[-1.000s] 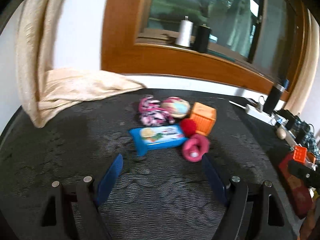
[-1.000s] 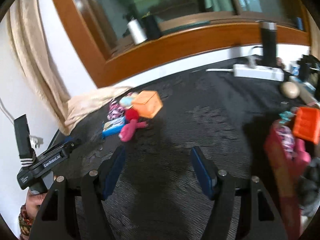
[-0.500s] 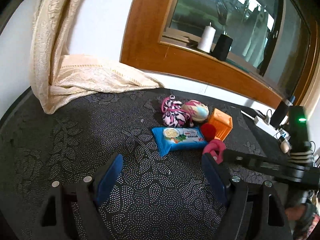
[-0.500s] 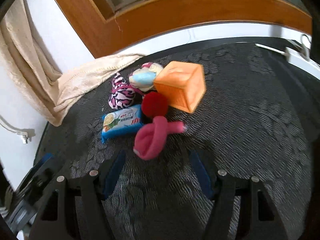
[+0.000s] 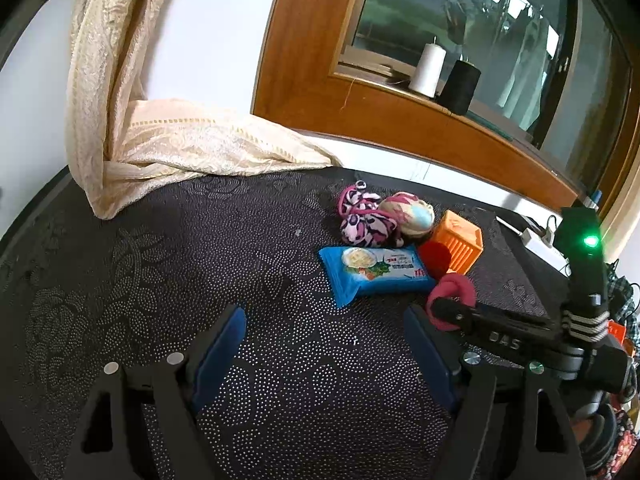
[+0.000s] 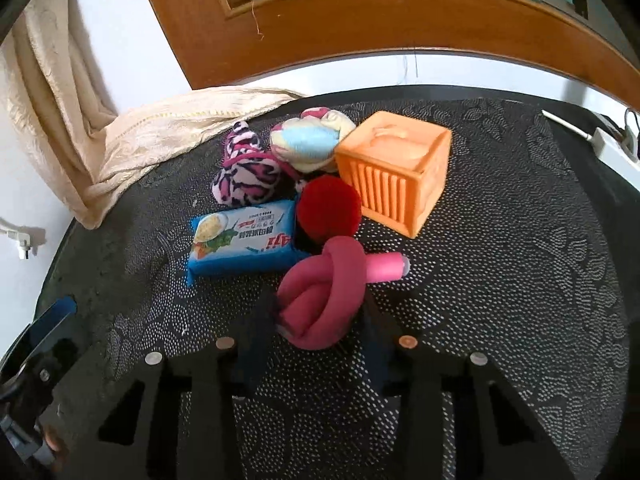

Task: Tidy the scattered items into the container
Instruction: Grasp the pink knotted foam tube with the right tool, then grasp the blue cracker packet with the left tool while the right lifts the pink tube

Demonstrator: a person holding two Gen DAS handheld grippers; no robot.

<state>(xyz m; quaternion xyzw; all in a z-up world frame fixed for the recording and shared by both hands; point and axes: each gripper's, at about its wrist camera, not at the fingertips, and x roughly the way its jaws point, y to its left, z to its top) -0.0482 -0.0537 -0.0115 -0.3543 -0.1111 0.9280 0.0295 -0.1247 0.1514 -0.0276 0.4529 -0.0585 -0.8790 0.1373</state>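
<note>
A pink knotted toy [image 6: 324, 296] lies on the dark patterned cloth, between the fingers of my right gripper [image 6: 316, 316], whose jaws have closed in against its sides. Behind it lie a blue snack packet [image 6: 244, 240], a red pompom [image 6: 328, 206], an orange cube [image 6: 394, 172], a pink-and-black patterned plush [image 6: 244, 176] and a pastel ball [image 6: 310, 144]. In the left wrist view my left gripper [image 5: 324, 340] is open and empty, short of the packet [image 5: 374, 274]; the right gripper [image 5: 444, 312] reaches in from the right onto the knot [image 5: 452, 292].
A cream curtain [image 5: 168, 140] drapes onto the cloth at back left. A wooden window frame [image 5: 400, 120] with two thread spools stands behind. A white power strip [image 6: 616, 144] lies at far right.
My right gripper moved in close to the pile and its jaws narrowed around the pink knotted toy. My left gripper stayed open and shifted slightly.
</note>
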